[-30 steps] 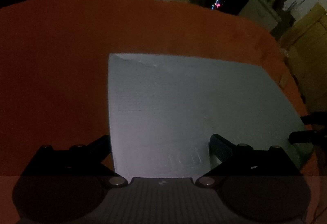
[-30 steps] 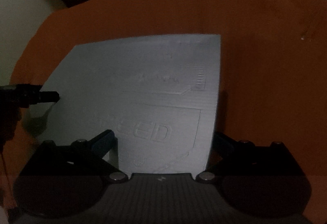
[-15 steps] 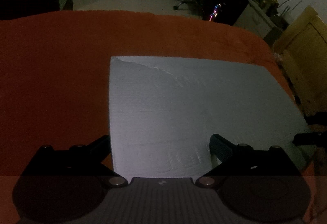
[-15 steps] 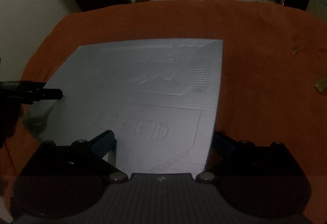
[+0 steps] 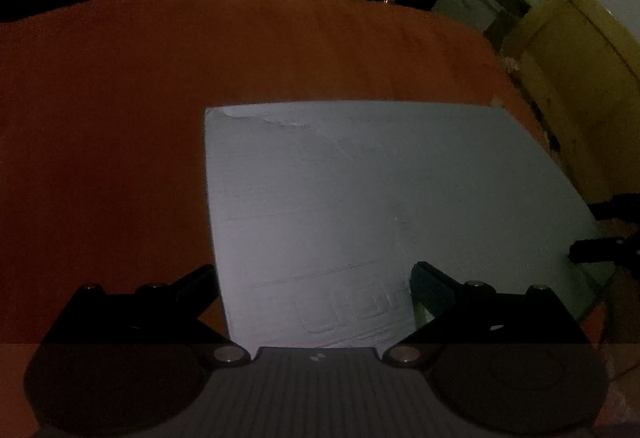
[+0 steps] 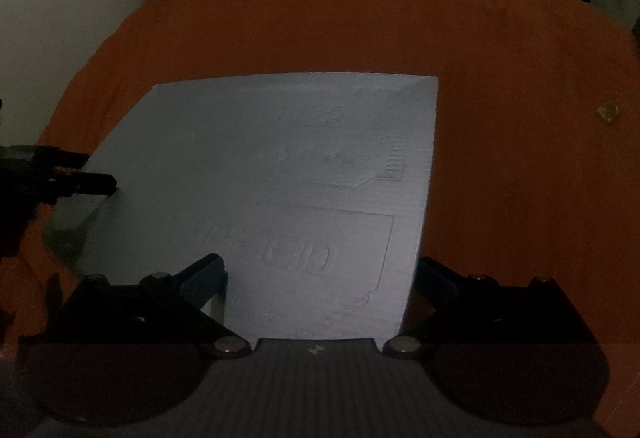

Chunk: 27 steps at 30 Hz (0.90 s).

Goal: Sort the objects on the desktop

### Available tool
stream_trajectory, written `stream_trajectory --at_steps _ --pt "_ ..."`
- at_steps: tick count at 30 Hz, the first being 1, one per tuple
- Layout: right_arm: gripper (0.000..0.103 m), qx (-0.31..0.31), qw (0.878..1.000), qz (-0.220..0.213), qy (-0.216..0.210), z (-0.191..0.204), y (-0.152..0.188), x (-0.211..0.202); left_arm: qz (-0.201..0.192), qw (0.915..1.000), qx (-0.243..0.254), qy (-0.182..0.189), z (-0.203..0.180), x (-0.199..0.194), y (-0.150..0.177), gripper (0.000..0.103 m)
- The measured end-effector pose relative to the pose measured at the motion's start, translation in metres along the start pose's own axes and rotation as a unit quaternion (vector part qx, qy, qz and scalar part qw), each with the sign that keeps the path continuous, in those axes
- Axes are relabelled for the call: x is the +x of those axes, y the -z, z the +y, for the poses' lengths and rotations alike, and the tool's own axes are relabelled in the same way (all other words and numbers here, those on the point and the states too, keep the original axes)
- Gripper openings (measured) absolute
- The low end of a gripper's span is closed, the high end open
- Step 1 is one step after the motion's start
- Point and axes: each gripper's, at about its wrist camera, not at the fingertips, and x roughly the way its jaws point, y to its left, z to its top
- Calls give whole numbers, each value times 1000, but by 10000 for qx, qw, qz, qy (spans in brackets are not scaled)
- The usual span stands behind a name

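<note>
A grey mat with embossed lettering lies on the orange tablecloth; it also shows in the right wrist view. My left gripper is open over the mat's near left corner, one finger on the cloth and one on the mat. My right gripper is open over the mat's near right corner, its fingers straddling the mat's right edge. Each gripper's fingers appear at the side of the other view, the right gripper and the left gripper. Both are empty.
The scene is dim. A small pale object lies on the cloth to the right of the mat. A wooden cabinet stands past the table's right edge. Chairs and floor lie beyond the far edge.
Both cameras have pulled back and tilted up, so the mat sits lower in view and more of the room shows. The jaws stay open.
</note>
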Motion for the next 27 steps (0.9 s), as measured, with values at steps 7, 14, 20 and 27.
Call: stream_trajectory --at_steps 7,14,20,27 --pt "103 -179 9995 113 219 15 46 16 141 9998 55 -116 1 -1 41 101" --pt "103 -207 9983 174 524 22 65 36 131 9989 362 -282 -4 3 55 101" --pt "102 -434 9975 354 441 26 80 51 411 9973 513 -313 4 16 61 95" --pt "102 -553 9971 310 418 28 73 63 510 9961 631 -356 11 21 73 95"
